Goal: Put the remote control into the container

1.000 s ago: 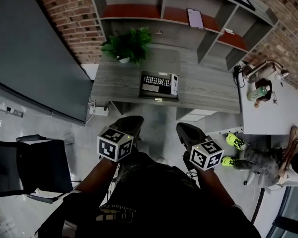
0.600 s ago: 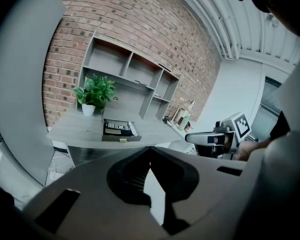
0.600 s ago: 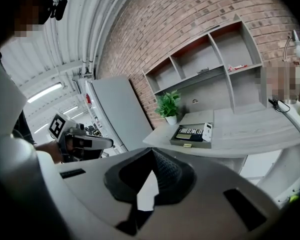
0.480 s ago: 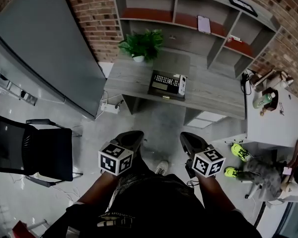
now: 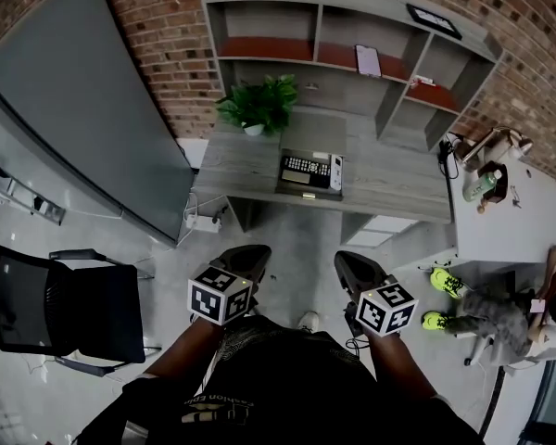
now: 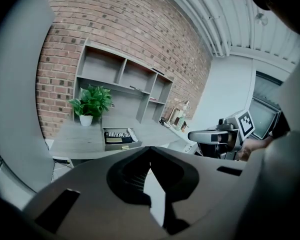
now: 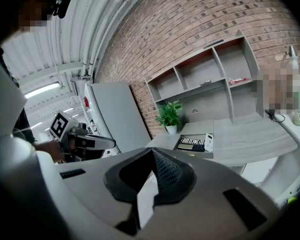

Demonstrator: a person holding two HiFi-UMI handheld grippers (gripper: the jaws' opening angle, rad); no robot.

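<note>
The fingers of the left gripper (image 6: 150, 150) are pressed together at their tips with nothing between them. Those of the right gripper (image 7: 152, 151) are just as tightly closed and also empty. Neither touches anything. Over the last second very little has changed. The head view has only swung slightly, and both grippers have stayed low against the person's body, well short of the dark shallow box-shaped container (image 5: 320, 191). Nothing in or around that container has shifted. A black remote control with rows of pale buttons (image 5: 306, 165) lies flat inside the container. A slim white remote control (image 5: 335, 171) lies along the container's right end, apparently within its walls too, though it is too small here to be certain. The grey wood-grain tabletop (image 5: 389, 179) beneath the container shows no other remote beside it, and a leafy green potted plant (image 5: 258, 105) stands behind and to the left of the container. With empty closed fingers and both remotes in the container, the placing looks already done, and nothing here suggests another reach.
</note>
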